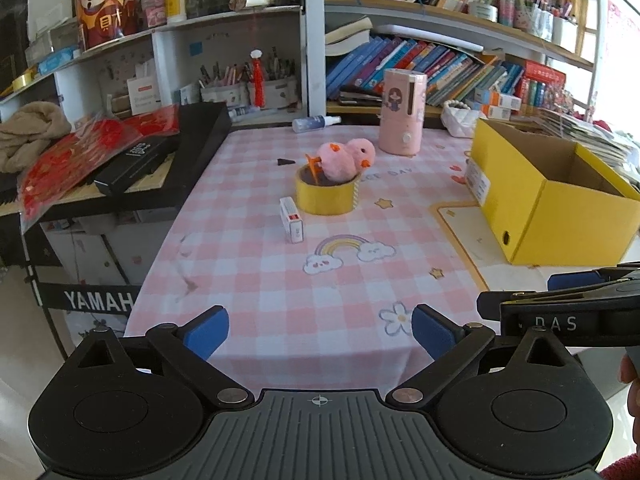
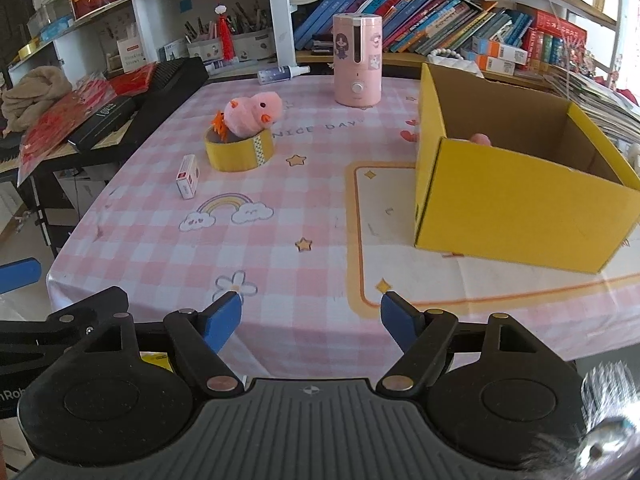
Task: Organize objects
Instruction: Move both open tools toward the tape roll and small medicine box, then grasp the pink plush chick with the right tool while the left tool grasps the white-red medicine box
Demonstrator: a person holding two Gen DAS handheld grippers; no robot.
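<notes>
A: The table wears a smooth cloth (image 1: 248,280) printed in pink checks; it looks matt, perhaps a wipeable plastic sheet. The box (image 2: 516,216) is yellow cardboard, matt outside, raw brown inside.

B: The chick (image 1: 346,158) is fuzzy plush. It sits on a tape roll (image 1: 326,196) with a glossy yellow face. The pink canister (image 1: 401,112) behind looks like smooth plastic with a slight sheen.

A: And the small carton (image 2: 187,176) is printed paperboard. The left gripper (image 1: 320,330) has matt black plastic arms, blue rubbery pads (image 1: 206,330) and shiny metal rivets.
</notes>
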